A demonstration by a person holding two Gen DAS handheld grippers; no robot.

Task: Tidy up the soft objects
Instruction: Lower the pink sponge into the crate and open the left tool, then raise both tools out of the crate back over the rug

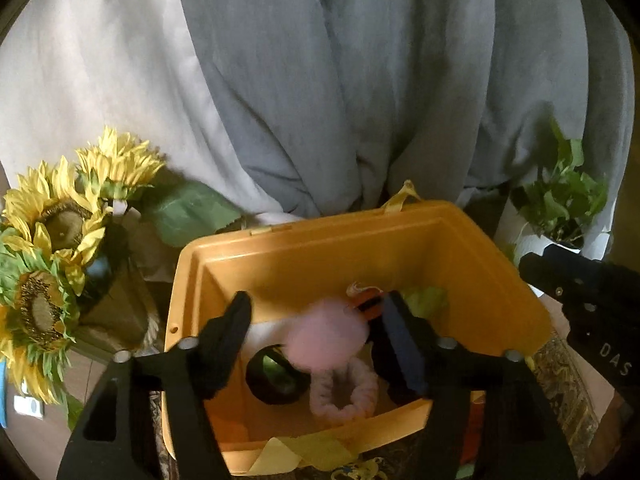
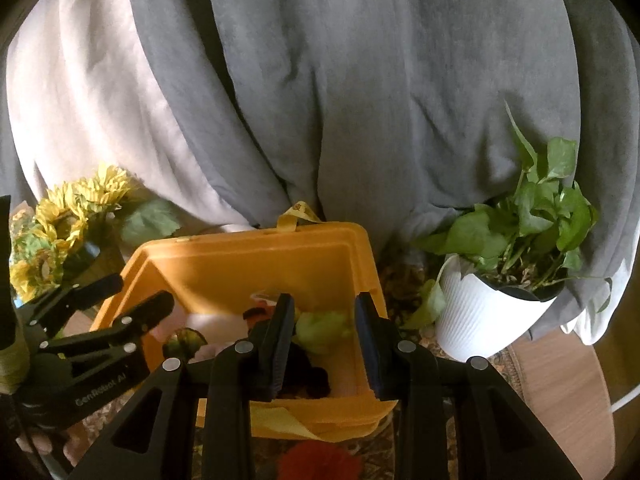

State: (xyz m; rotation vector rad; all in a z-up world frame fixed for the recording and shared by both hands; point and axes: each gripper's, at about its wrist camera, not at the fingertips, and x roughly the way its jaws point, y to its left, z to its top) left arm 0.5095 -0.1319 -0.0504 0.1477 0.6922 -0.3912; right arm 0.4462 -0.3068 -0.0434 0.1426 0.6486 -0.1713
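My left tongs [image 1: 316, 332] spread wide above the orange bin [image 1: 304, 256]; a blurred pink pompom [image 1: 326, 334] sits between the tips, touching neither. Beneath it in the bin: pink scrunchie [image 1: 344, 394], black ring [image 1: 276, 376], green soft piece [image 2: 322, 330]. My right tongs [image 2: 324, 320] hang open, empty, over the bin's right half. Sunflowers [image 1: 52, 224] left, potted plant [image 2: 516, 240] right, grey curtain [image 2: 360, 80] far.

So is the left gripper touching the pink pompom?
Apart. In the left wrist view the pink pompom sits blurred between the open fingers of the left gripper, with a clear gap on each side, above the orange bin.
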